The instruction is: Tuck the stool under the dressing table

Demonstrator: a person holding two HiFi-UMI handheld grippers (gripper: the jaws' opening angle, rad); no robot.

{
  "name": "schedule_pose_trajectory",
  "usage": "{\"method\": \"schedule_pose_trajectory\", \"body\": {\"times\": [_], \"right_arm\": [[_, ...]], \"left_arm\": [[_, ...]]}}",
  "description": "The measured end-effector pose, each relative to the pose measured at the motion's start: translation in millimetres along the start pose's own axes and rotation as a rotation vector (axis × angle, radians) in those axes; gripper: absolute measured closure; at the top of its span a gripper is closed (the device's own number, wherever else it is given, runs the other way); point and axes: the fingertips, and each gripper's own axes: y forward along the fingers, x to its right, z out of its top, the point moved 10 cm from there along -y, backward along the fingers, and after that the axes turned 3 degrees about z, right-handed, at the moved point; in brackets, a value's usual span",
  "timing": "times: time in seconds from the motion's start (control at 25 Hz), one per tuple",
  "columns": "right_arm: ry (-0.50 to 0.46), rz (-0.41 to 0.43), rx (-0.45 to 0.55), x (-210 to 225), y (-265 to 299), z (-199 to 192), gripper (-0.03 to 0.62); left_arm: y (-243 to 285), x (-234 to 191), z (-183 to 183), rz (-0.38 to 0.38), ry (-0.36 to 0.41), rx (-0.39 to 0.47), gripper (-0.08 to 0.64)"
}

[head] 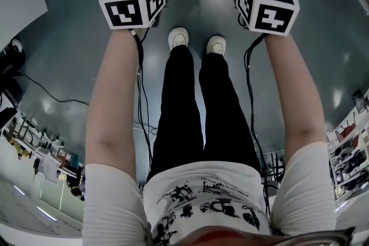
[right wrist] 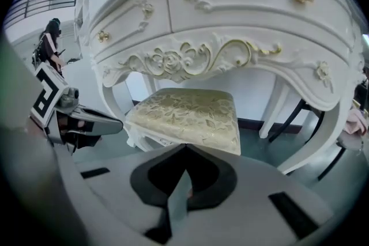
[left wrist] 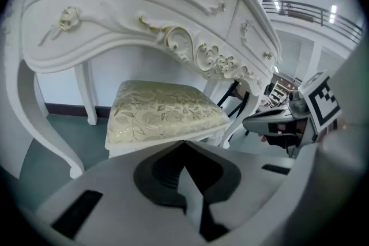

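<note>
A stool (left wrist: 164,111) with a cream and gold floral cushion stands on the green floor beneath the white carved dressing table (left wrist: 144,14). The right gripper view also shows the stool (right wrist: 190,115) below the table's drawers (right wrist: 230,3). My left gripper (left wrist: 184,142) is shut and empty, its tips level with the stool's near edge. I cannot tell if they touch it. My right gripper (right wrist: 185,146) is likewise shut and empty at the stool's front. In the head view only the two marker cubes (head: 132,2) (head: 268,6) show, above the person's legs; the jaws are hidden.
The table's curved white legs (left wrist: 34,118) (right wrist: 314,141) flank the stool. Black chair legs (left wrist: 239,103) stand behind at one side. Cables (head: 141,118) trail over the floor by the person's shoes (head: 179,37). Another person (right wrist: 49,43) stands far off.
</note>
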Motion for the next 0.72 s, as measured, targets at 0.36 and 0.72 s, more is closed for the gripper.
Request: {"method": "schedule_pose_trajectory", "body": {"times": [0.36,0.72], "right_arm": [[-0.123,0.048,0.189,-46,-124,31,0.575],[-0.149,0.071,0.336,-68,-219,98,0.575]], "left_arm": [[-112,61,39,-0.044,-0.016,0.175,0.54],[-222,112,116,-0.046,0.147,0.403,0.54]]}}
